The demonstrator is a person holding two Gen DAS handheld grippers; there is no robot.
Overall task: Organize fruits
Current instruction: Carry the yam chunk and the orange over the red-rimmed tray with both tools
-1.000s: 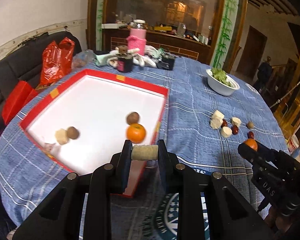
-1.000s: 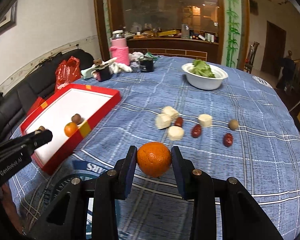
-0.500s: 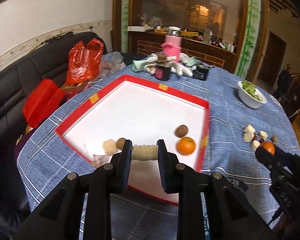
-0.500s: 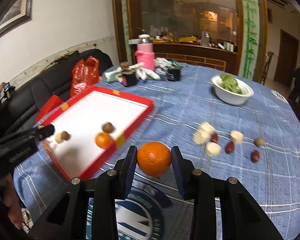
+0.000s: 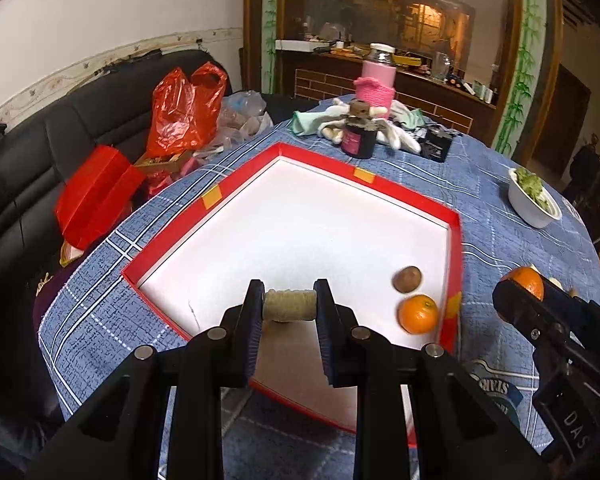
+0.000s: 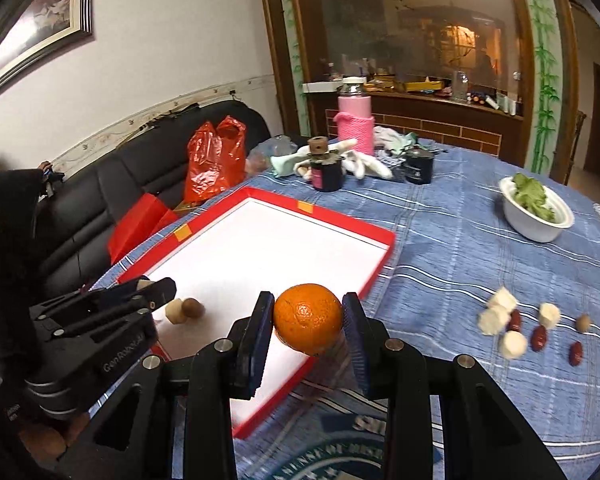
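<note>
Left tool (image 5: 289, 305) clamped on a beige cylinder piece (image 5: 289, 304), over the red tray (image 5: 396, 192) near its front edge. Right tool (image 6: 308, 318) gripping an orange (image 6: 308, 317) above the tray's right rim (a second orange (image 5: 419, 313) and a brown fruit (image 5: 407, 279) sit inside). Cut pieces (image 6: 500, 320) remain on the tabletop (image 6: 460, 248).

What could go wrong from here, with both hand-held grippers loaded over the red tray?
1. The right hand-held gripper holds a round orange above the red tray near its corner; released here, it may roll onto the rim or off.
2. The left hand-held gripper pinches a short beige cylinder by its ends; it could twist out.
3. The two grippers are close and could collide.
</note>
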